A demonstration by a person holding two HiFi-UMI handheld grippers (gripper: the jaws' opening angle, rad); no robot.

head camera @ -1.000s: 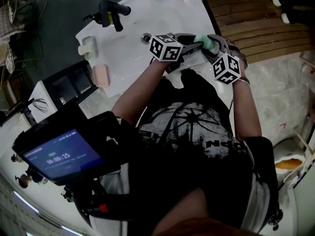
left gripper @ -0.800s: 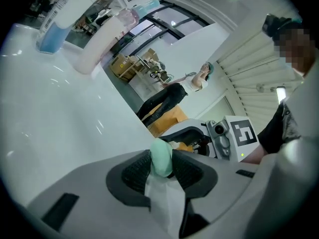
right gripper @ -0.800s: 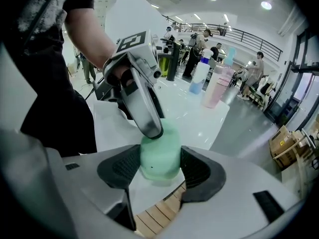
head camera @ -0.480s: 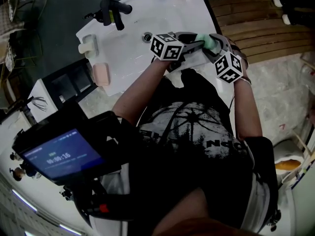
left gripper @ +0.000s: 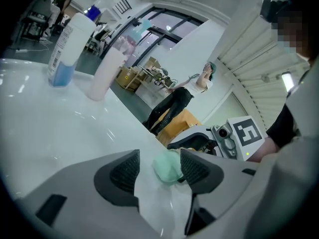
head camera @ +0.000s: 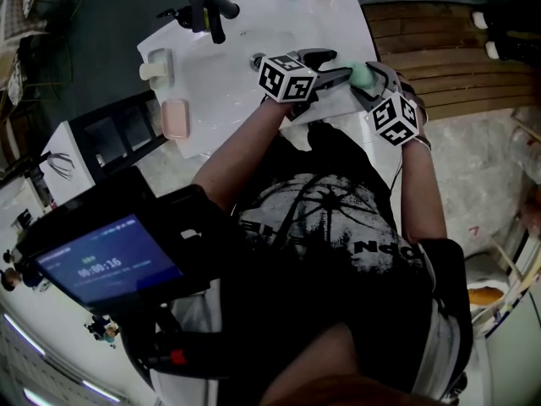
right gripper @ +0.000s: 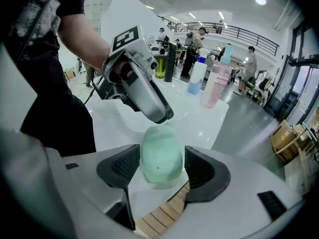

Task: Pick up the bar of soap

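The right gripper [right gripper: 160, 166] is pinching the bar of soap [right gripper: 160, 153], a pale green oval, between its fingers, with the pads pressing on its two long sides. The soap is hanging in the air just above the near edge of the white tabletop [head camera: 220, 91], and wooden slats [right gripper: 159, 218] are showing below it. The left gripper [left gripper: 159, 169] is reaching in from the opposite side, and its fingers have just been opening. They are standing spread with one end of the soap between them (close to the right-hand pad in the left gripper view, a clear gap on the other side), so they are not gripping it. The two grippers are pointing at each other, tips nearly meeting around the soap. Farther back on the tabletop, a black faucet [head camera: 207, 11] is standing by the drain. A cream block [head camera: 156, 66] and a pink block [head camera: 175, 118] are lying along the left edge, well apart from the grippers. A blue bottle [right gripper: 196, 78] and a pink bottle [right gripper: 213, 86] are standing side by side at the far end.
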